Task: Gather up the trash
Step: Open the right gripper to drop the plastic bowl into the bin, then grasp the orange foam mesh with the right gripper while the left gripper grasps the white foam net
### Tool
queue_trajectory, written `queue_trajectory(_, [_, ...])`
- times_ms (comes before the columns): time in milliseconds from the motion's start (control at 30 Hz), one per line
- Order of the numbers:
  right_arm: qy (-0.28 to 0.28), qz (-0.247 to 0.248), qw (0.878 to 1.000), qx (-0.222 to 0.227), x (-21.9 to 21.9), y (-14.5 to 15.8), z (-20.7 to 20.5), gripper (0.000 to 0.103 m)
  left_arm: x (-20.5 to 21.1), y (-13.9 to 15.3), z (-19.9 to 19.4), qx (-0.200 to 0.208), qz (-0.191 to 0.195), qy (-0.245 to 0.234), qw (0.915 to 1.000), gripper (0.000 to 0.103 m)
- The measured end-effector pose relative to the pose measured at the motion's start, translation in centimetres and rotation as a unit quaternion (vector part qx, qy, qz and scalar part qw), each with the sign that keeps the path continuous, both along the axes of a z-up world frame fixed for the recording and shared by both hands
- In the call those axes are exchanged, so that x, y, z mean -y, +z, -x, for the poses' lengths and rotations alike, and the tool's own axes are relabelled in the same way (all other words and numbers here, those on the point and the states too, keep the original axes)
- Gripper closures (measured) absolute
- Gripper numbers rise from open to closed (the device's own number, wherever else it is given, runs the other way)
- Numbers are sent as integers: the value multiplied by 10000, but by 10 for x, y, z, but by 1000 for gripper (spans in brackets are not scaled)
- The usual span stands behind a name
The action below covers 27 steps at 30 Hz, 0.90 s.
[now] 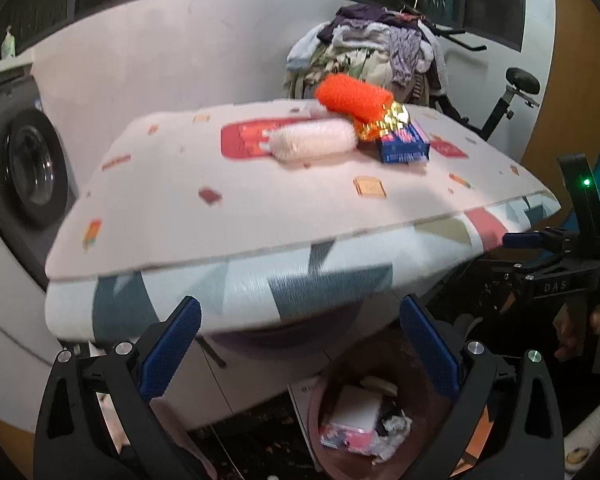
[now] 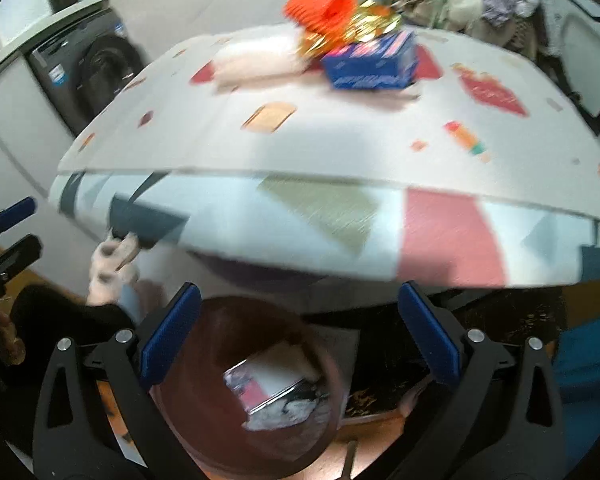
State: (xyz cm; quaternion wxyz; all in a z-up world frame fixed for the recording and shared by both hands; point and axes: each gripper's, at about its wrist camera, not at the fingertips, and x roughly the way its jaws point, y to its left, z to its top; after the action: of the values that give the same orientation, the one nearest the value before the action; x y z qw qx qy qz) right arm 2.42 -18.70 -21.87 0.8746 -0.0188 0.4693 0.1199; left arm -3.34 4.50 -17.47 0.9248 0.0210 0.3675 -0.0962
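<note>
Both your left gripper [image 1: 300,344] and right gripper [image 2: 300,332] hung spread and empty; the blue box [image 2: 370,62] lay ahead, up on the table [image 2: 340,148], nearer your right.

Right gripper [image 2: 300,336] fingers spread wide, empty, above brown bin [image 2: 204,412] of trash, blue box [image 2: 370,65] on table [image 2: 340,148]

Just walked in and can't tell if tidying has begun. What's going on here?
A person holds two grippers, both open and empty, low at the near edge of the table. The left gripper and right gripper both sit above a brown trash bin already holding wrappers. A blue box, gold wrapper, orange roll and white roll remain on the table.
</note>
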Motion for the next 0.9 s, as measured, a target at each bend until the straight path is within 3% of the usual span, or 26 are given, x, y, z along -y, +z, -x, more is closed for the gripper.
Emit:
queue_trajectory(167, [-263,8,9990,349,19,22,-12,6,-3,24,-23,235,154,79,9996,6])
queue_trajectory(500, [-406,-97,9974,593,34,52,-40,6,-8,77,-60,630,522,-94,9966,6])
queue_trajectory(667, [-464,-290,9971,534,40,60,-55,6,-14,84,-75,610,474,-123,9969,6])
queue_trajectory(900, [-574,3,9966,590,43,67,-81,6,-25,85,-107,430,554,-114,9975,6])
